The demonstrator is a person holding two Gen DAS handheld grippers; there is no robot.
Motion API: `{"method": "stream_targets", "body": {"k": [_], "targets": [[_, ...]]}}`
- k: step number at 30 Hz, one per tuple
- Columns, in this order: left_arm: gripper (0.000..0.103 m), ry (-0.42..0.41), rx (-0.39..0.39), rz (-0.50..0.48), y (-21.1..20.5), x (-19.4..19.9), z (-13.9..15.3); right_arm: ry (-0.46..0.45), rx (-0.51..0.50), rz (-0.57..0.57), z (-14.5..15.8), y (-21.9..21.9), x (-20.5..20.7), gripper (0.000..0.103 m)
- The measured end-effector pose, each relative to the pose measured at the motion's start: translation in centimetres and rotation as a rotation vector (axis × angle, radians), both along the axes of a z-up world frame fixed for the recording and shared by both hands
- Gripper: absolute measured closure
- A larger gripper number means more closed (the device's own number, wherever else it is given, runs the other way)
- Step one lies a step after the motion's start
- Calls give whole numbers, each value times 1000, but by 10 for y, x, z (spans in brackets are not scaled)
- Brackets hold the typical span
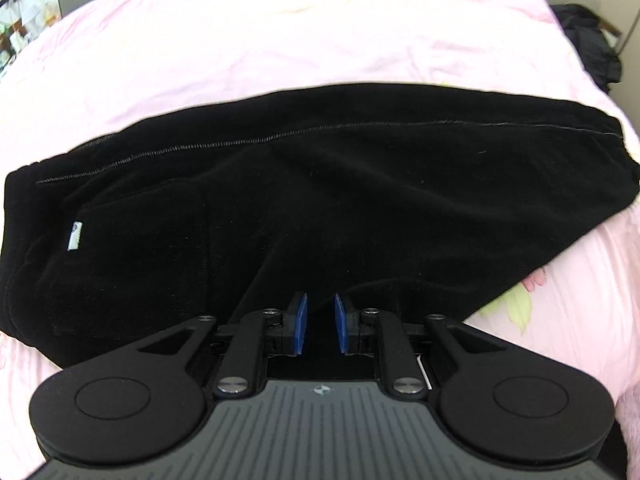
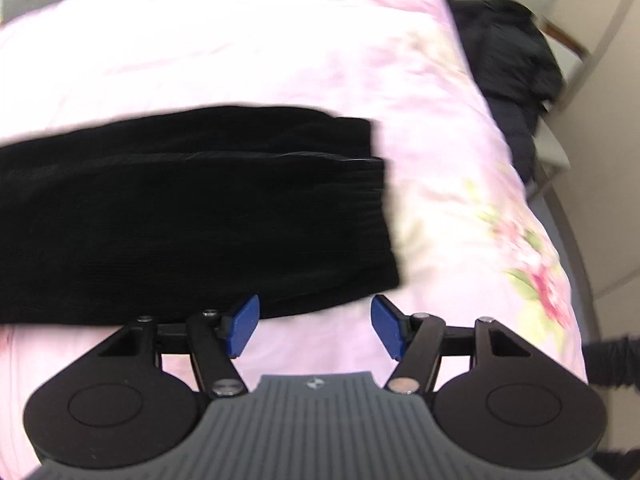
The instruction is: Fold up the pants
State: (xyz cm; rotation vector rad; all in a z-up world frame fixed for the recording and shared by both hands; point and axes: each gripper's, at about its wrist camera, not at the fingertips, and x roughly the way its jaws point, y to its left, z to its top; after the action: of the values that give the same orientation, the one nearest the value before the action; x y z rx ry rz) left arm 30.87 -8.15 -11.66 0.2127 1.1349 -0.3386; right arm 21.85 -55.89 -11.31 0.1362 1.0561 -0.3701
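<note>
Black pants [image 1: 304,200] lie folded lengthwise across a pink bedspread [image 1: 280,32], with a small white label [image 1: 75,235] near their left end. My left gripper [image 1: 321,322] hovers over the near edge of the pants, its blue pads a narrow gap apart with dark fabric showing between them; whether it grips the cloth cannot be told. In the right wrist view the cuff end of the pants [image 2: 192,216] lies just ahead. My right gripper [image 2: 315,322] is wide open and empty, over the bedspread [image 2: 460,200] beside the near right corner of the pants.
A dark garment [image 2: 516,64] lies off the bed's right side, beside a pale chair frame [image 2: 568,32]. It also shows in the left wrist view [image 1: 592,48]. The bedspread has a flower print [image 2: 536,276] near its right edge. Shelves [image 1: 16,28] stand far left.
</note>
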Motion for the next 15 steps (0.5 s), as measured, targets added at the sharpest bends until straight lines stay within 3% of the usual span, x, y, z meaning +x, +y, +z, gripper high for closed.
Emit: {"method": "stream_targets", "body": {"k": [2, 5, 8, 12, 15], "targets": [[83, 26, 46, 5, -8, 6, -10, -35, 76, -65, 7, -39, -15, 44], [81, 75, 107, 11, -12, 12, -27, -66, 175, -146, 0, -66, -17, 44], [80, 102, 116, 34, -14, 18, -41, -73, 278, -240, -16, -78, -13, 44], [93, 72, 164, -34, -34, 14, -48, -115, 452, -366, -41, -96, -11, 44], [95, 45, 242, -95, -48, 8, -50, -130, 423, -413, -43, -100, -5, 47]]}}
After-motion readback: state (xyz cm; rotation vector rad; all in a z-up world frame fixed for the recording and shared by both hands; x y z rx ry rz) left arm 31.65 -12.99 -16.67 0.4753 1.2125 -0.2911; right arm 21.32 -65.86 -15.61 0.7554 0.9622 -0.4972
